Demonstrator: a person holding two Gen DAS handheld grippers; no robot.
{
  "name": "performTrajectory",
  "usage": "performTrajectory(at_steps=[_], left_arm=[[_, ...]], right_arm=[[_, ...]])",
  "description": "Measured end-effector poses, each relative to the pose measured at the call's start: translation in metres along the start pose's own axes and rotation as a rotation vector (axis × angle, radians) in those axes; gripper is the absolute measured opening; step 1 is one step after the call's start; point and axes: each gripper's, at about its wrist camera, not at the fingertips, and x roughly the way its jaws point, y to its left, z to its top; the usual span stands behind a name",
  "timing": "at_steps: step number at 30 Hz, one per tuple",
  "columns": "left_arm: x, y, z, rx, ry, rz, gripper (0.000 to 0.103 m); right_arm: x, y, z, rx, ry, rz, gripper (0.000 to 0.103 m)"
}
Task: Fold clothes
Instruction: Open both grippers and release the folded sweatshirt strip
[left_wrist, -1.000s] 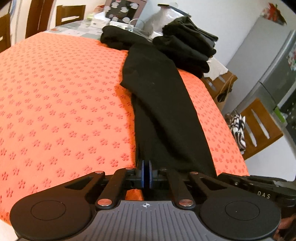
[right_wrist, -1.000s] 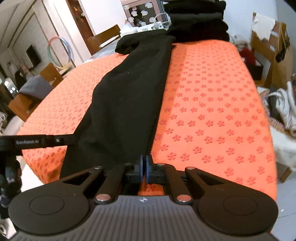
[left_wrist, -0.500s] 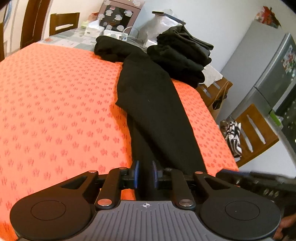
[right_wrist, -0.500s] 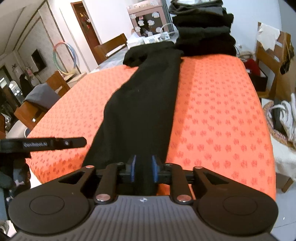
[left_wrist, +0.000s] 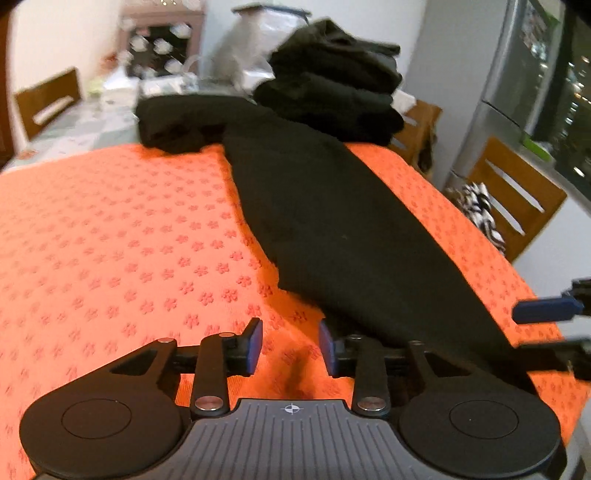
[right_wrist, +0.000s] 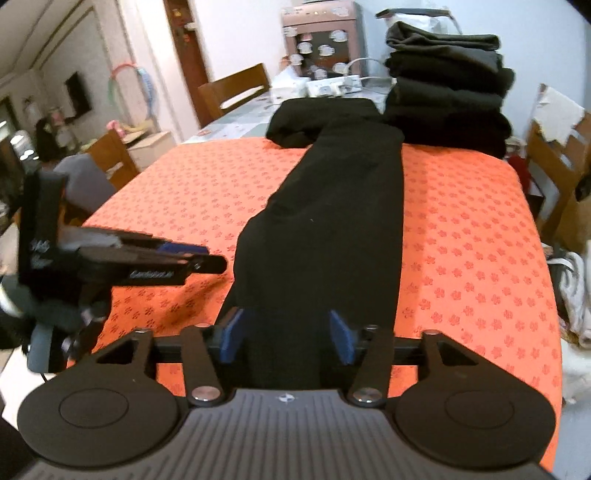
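Bare orange cloth (right_wrist: 480, 236) flanks the black garment (right_wrist: 332, 229); folded stack (right_wrist: 447, 96) blocks the far end.

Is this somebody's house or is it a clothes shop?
Most likely a home, probably a dining room. Brown wooden dining chairs stand around the table under the orange flower-patterned cloth, a tall silver fridge stands nearby, and a stack of folded black clothes waits at the far end.
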Motion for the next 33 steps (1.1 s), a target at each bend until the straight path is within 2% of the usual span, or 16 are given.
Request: performTrajectory(at_steps=[2,5,10,15,18,19,22,24,26,29,33], left_arm=[[0.008,0.006,0.004,0.023,0.014,-0.036,0.036],[0.016,0.008,0.009,0.068,-0.006,-0.072,0.037],[0.02,0.01,0.028,0.09,-0.051,-0.068,0.036],[0.018,0.001,0.056,0.184,-0.065,-0.114,0.037],[0.022,-0.006,0.067,0.245,-0.055,-0.134,0.037],[0.024,-0.006,0.069,0.256,-0.051,-0.139,0.037],[0.034,-0.008,0.074,0.273,-0.024,-0.153,0.037],[0.04,-0.01,0.076,0.292,-0.008,-0.159,0.037],[0.043,-0.01,0.079,0.311,-0.001,-0.169,0.037],[0.044,-0.008,0.084,0.308,0.004,-0.193,0.036],[0.047,-0.006,0.088,0.314,0.016,-0.221,0.035]], right_arm=[[0.006,0.009,-0.006,0.04,0.013,-0.038,0.062],[0.016,0.024,-0.015,0.084,0.028,-0.083,0.065],[0.028,0.046,-0.027,0.119,0.049,-0.143,0.069],[0.023,0.068,-0.028,0.113,-0.024,-0.223,0.068],[0.017,0.082,-0.026,0.101,-0.073,-0.23,0.064],[0.018,0.087,-0.026,0.093,-0.078,-0.223,0.06],[0.029,0.095,-0.025,0.079,-0.064,-0.245,0.05],[0.038,0.094,-0.025,0.086,-0.046,-0.281,0.048],[0.041,0.092,-0.023,0.113,-0.048,-0.309,0.04],[0.033,0.093,-0.022,0.152,-0.093,-0.328,0.038],[0.037,0.096,-0.029,0.177,-0.063,-0.319,0.038]])
